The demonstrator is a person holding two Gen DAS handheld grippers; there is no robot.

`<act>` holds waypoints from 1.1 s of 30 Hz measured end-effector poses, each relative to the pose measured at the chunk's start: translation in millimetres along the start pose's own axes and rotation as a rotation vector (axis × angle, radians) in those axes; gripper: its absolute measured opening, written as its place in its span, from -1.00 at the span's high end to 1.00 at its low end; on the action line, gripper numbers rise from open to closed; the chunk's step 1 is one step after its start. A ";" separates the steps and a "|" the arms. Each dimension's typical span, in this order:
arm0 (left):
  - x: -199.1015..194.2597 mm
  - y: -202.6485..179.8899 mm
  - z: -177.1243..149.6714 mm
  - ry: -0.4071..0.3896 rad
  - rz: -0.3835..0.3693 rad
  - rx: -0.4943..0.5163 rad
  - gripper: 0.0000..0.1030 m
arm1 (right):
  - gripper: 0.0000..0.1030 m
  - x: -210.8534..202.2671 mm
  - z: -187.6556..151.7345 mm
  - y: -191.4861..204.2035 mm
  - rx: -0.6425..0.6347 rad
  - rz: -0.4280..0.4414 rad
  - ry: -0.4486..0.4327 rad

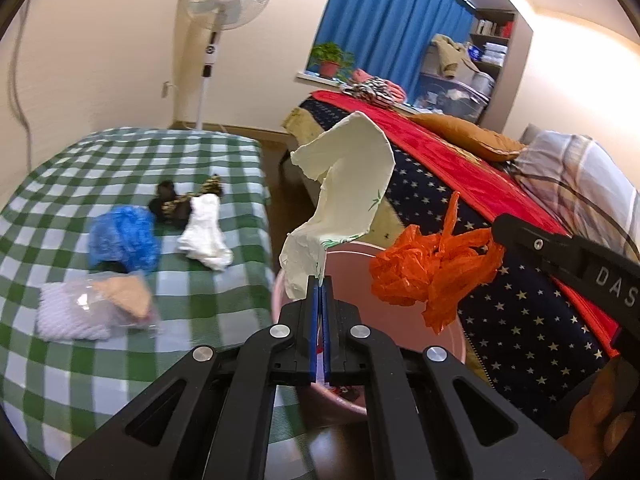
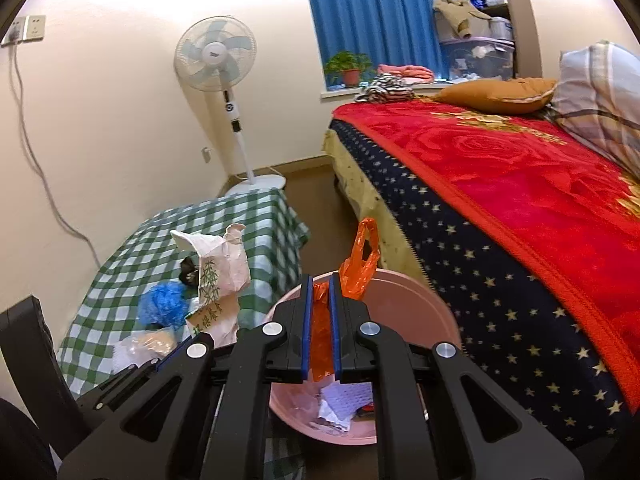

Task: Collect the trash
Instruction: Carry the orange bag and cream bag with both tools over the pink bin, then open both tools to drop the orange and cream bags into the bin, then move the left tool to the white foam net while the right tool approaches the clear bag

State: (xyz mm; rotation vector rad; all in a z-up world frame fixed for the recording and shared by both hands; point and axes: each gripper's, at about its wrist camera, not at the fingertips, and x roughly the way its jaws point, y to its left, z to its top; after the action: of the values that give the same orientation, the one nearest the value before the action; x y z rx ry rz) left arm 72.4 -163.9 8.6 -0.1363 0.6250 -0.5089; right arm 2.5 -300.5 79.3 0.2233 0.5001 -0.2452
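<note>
My left gripper (image 1: 320, 280) is shut on a crumpled white paper wrapper (image 1: 344, 184) with green leaf print and holds it above the pink bin (image 1: 352, 268). The wrapper also shows in the right wrist view (image 2: 218, 276). My right gripper (image 2: 320, 280) is shut on an orange plastic bag (image 2: 360, 260) and holds it over the pink bin (image 2: 404, 300). The bag also shows in the left wrist view (image 1: 432, 272). Crumpled paper (image 2: 344, 400) lies inside the bin.
The green checked table (image 1: 132, 160) holds a blue plastic bag (image 1: 122, 238), a white crumpled piece (image 1: 204, 226), a dark wrapper (image 1: 176, 200) and a clear packet (image 1: 96, 308). A bed with a red blanket (image 2: 520, 184) stands to the right. A fan (image 2: 216, 60) stands by the wall.
</note>
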 end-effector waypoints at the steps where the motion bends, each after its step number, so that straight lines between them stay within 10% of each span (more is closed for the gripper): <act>1: 2.1 -2.1 0.0 0.001 -0.004 0.005 0.97 | 0.84 -0.2 0.8 -2.7 0.006 -0.008 -0.001; 22: 44.4 -16.1 -2.0 0.066 -0.049 0.026 0.97 | 0.83 16.3 1.0 -24.6 0.067 -0.072 0.023; 28: 57.1 -14.5 -12.8 0.130 -0.032 0.036 0.55 | 0.09 22.1 0.2 -40.6 0.139 -0.117 0.041; 33: 49.0 -9.2 -11.3 0.126 -0.029 0.030 0.55 | 0.08 20.2 0.1 -43.5 0.159 -0.118 0.034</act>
State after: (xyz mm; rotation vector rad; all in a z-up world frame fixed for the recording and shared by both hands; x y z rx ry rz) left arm 95.9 -195.8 -23.7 -0.0856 0.7388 -0.5572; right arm 7.4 -345.2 62.8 0.3537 0.5289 -0.3971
